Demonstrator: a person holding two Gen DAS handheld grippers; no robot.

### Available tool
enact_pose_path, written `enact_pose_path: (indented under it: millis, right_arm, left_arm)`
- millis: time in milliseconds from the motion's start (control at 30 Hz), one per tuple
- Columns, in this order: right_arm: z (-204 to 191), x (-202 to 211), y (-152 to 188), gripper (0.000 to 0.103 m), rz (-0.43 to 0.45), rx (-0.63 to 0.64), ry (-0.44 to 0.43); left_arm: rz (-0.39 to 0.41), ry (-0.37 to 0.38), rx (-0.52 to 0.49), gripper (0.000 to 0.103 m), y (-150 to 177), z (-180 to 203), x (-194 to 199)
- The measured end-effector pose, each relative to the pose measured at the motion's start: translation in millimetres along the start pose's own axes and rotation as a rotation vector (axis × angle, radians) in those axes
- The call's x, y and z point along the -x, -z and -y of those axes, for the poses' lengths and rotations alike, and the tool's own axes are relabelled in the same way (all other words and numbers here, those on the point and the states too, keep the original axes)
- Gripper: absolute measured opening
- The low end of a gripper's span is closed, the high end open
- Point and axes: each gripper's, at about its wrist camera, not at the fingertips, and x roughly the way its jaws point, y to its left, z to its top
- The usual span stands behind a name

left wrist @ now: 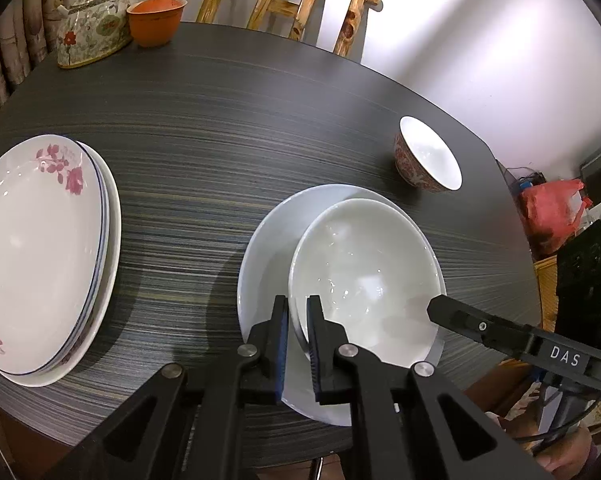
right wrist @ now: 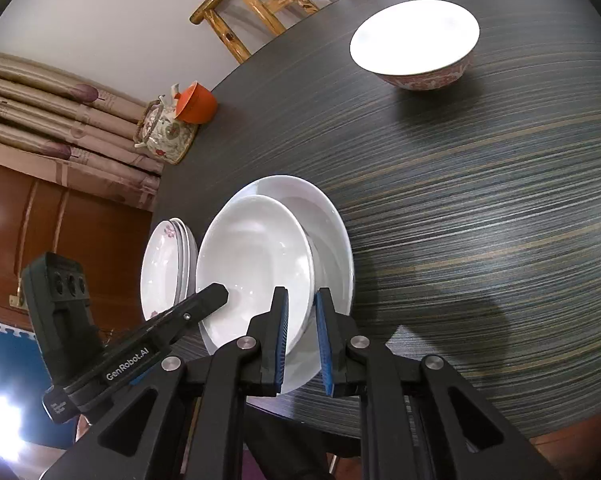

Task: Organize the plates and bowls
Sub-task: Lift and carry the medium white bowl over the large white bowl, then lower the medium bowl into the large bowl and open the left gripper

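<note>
Far left of the left claw (left wrist: 297,308) sits a stack of plates (left wrist: 40,256), the top one with pink flowers, nothing on it.

Straight ahead of that claw lies the white bowl (left wrist: 364,276), tilted inside a wider white dish (left wrist: 268,248) and shifted toward the dish's right side. The left claw is clenched on the bowl's near-left rim, one finger inside the wall, one outside. The right claw (right wrist: 302,308) pinches the rim as well, on the bowl's right side (its fingers look slightly parted, but only by the rim's thickness). Both bowl and dish are empty and clean, as far as can be seen.

The step in hand looks like seating the bowl in the dish, or lifting it back out; I cannot tell which. Either way the next move calls for both claws to act together and keep the rim level, since glazed ware could slip from a thin pinch.

Ahead and to the right of both claws, well apart from the nested pair, stands a red-patterned bowl (right wrist: 416,44), empty, probably the next to be gathered. A teapot (left wrist: 92,24) and an orange cup (left wrist: 156,20) sit at the table's (left wrist: 260,120) far edge.
</note>
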Motion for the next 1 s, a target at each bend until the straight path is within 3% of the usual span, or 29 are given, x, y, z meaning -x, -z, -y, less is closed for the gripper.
enact_pose_path:
  millis: [600,767,1000]
  right_arm:
    - [-2.1,4.1,2.6,0.016,0.011,0.009,-0.006]
    - [-1.0,8.6,1.9,0.017,0.019,-0.004,-0.014]
    - [4.2,14.9,2.2,0.028,0.032,-0.035,-0.032]
  left_arm:
    - [0.037,-0.084,-0.085,0.012,3.5,10.9,2.4]
    - [0.054,-0.121,-0.105,0.018,5.0,13.1,6.5]
    - [0.072,-0.151,-0.140,0.019,8.1,18.1,12.9]
